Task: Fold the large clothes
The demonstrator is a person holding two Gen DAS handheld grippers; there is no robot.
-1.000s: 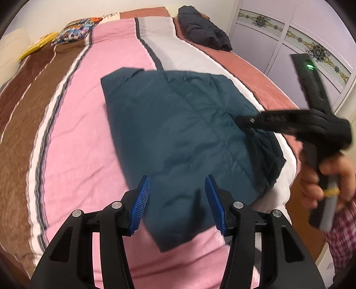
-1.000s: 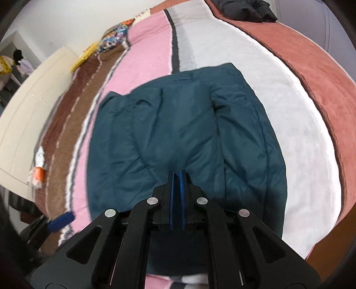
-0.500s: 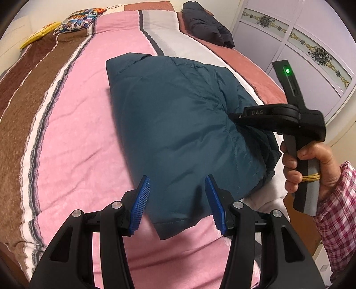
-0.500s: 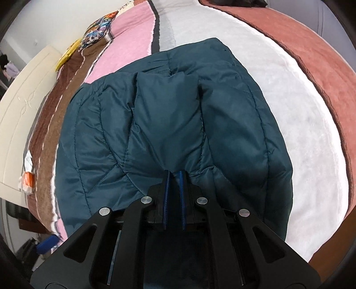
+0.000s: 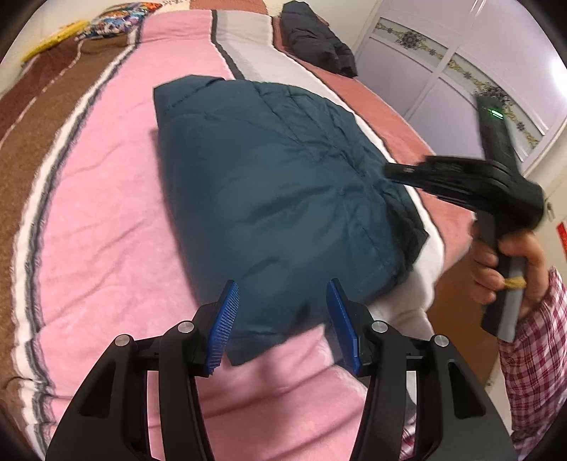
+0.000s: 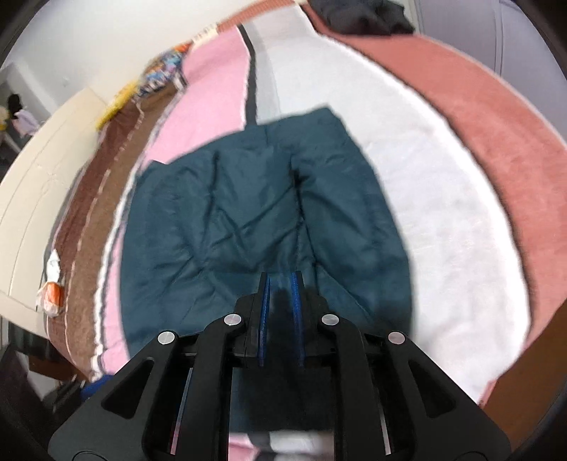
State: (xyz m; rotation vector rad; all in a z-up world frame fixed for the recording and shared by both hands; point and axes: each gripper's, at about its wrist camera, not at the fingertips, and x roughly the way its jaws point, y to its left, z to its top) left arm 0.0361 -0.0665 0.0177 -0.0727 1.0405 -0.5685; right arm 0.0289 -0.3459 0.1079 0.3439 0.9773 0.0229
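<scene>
Since half a second ago the right gripper (image 6: 281,283) has slackened: its blue pads, then pressed almost together on a pinch of fabric, now stand slightly apart with a narrow gap between them and a dark fold of cloth still sitting in that gap, so whether it grips anything is hard to say; looks like a release in progress. Both views are motion-blurred, so the hands are moving. The teal quilted jacket (image 5: 283,184) lies as a folded puffy bundle on the striped blanket (image 5: 106,212), mostly on the pink band, its right side over the white band near the bed's foot edge. In the left wrist view the right gripper (image 5: 393,170) has its tip at the jacket's right edge, held by the right hand (image 5: 506,262) in a checked sleeve. Left gripper (image 5: 281,319) hovers above the near corner of the jacket, fingers spread wide, touching nothing. A dark garment (image 5: 319,39) sits far off at the head end, well apart, and a patterned pillow (image 5: 120,17) shows at the top left. Judgement: this fold is laid down and the right side is letting go; next call is likely a tidy-up press or another fold from the near edge. Risk: the puffy fill springs back open once released.
</scene>
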